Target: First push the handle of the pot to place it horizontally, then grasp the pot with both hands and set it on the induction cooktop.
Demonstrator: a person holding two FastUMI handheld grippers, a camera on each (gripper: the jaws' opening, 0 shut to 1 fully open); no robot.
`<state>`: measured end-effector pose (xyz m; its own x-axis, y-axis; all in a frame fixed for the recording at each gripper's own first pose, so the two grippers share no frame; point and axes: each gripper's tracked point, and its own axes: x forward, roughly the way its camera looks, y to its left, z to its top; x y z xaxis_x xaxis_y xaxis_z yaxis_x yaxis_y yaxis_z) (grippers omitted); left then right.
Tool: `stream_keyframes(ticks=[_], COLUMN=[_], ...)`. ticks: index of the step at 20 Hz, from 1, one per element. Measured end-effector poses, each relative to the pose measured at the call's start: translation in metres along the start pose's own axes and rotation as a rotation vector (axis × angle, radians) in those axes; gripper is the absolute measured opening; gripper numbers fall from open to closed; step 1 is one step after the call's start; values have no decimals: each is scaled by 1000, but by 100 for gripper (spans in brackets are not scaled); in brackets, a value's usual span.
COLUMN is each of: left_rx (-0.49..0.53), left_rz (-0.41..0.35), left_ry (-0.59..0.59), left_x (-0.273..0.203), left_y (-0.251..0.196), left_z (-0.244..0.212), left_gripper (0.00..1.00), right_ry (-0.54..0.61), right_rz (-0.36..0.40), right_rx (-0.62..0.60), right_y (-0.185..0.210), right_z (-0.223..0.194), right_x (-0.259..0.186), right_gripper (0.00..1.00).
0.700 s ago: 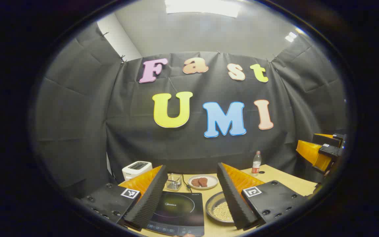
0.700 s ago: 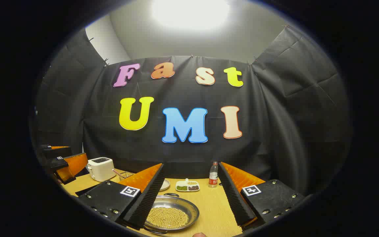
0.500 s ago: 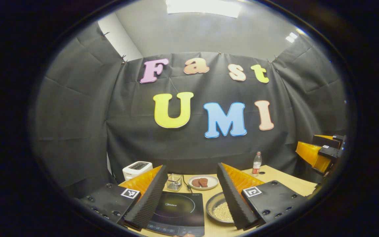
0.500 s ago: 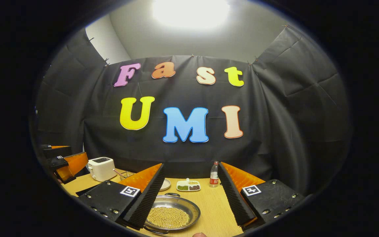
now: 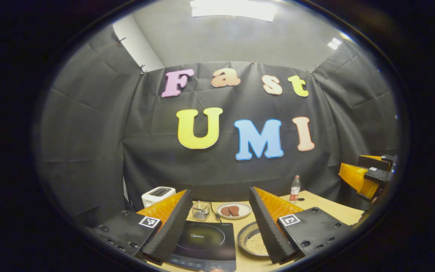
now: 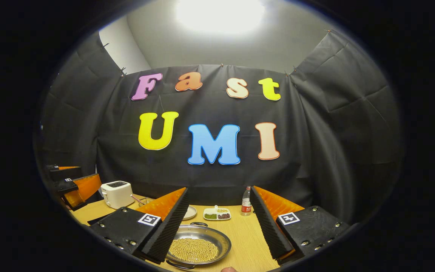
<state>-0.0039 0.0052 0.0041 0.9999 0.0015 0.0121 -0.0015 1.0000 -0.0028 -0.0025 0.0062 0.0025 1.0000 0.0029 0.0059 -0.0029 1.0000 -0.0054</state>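
Observation:
A shallow steel pot (image 6: 198, 247) filled with small yellow beans rests on the wooden table (image 6: 246, 241). One loop handle (image 6: 198, 224) is on its far side and one on its near side. My right gripper (image 6: 219, 189) hovers open above it, with the pot's left part hidden behind the left finger. In the left gripper view the pot (image 5: 253, 241) lies just right of the black induction cooktop (image 5: 206, 241). My left gripper (image 5: 219, 190) is open above the cooktop. Each gripper also shows at the other view's edge.
A white toaster (image 6: 116, 193), a wire basket (image 5: 201, 210) and a plate of meat (image 5: 233, 210) stand behind the cooktop. A divided dish of beans (image 6: 216, 214) and a bottle (image 6: 245, 206) sit at the back.
The scene has slipped slightly lower in both views. Both grippers stay open and the pot has not moved.

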Motion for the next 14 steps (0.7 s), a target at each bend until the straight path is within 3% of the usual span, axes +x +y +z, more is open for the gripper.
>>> stream_keyframes(ticks=[6,12,13,14], left_rx=[0,-7,-7,-7], left_rz=[-1,5,7,9], left_ry=[-2,-6,-7,-7], left_x=[-1,-2,-1,0], left_y=[-1,0,1,1], left_z=[1,1,1,2], left_gripper=[100,94,94,98], right_ry=[15,28,30,28], right_rz=[-2,13,10,15], right_rx=[9,7,2,-1], right_y=[-1,2,1,1], right_z=[-4,-4,-6,-6], right_x=[1,4,5,5], right_gripper=[97,97,95,84])
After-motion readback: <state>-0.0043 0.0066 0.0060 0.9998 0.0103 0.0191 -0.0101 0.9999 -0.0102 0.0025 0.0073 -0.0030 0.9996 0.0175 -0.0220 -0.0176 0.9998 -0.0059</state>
